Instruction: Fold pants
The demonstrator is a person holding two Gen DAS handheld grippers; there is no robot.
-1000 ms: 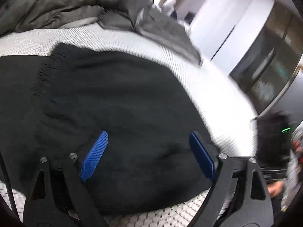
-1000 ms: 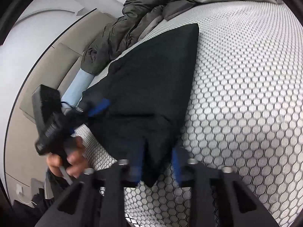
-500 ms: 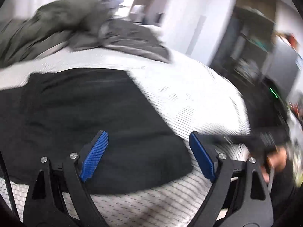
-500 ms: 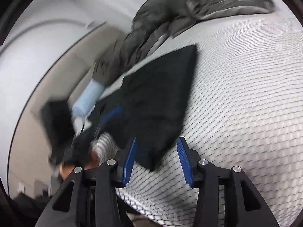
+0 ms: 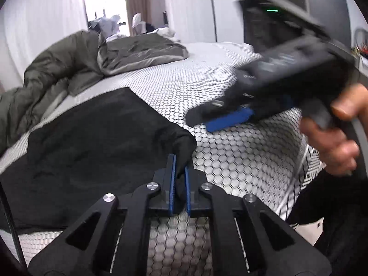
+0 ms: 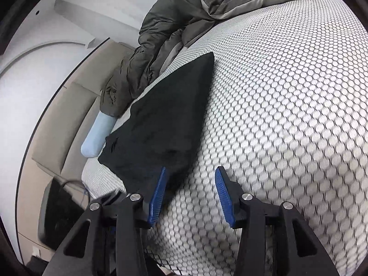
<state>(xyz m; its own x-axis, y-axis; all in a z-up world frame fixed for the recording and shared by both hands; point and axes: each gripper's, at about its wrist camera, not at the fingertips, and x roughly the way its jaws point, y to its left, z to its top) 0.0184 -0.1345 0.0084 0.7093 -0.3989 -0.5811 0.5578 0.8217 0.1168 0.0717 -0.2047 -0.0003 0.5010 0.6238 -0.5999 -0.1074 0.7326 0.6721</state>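
Black pants [image 5: 92, 142] lie folded flat on the white honeycomb-patterned mattress [image 5: 207, 87]. My left gripper [image 5: 179, 161] is shut on the pants' near right corner, which bunches up between the blue pads. My right gripper [image 6: 190, 172] is open and empty, its left pad just over the near tip of the pants [image 6: 165, 119], its right pad over bare mattress [image 6: 287, 115]. In the left wrist view the right gripper [image 5: 230, 117] hovers blurred above the mattress to the right, held by a hand [image 5: 333, 133].
A crumpled grey-green duvet [image 5: 69, 69] lies at the far side of the bed, also in the right wrist view [image 6: 184, 23]. A light blue pillow [image 6: 96, 138] rests by the beige headboard [image 6: 69, 119]. A dark cabinet [image 5: 287, 11] stands beyond the bed's right edge.
My left gripper went from wide open to shut on the pants' corner. My right gripper let go of the pants' tip and opened. Both views swung round.
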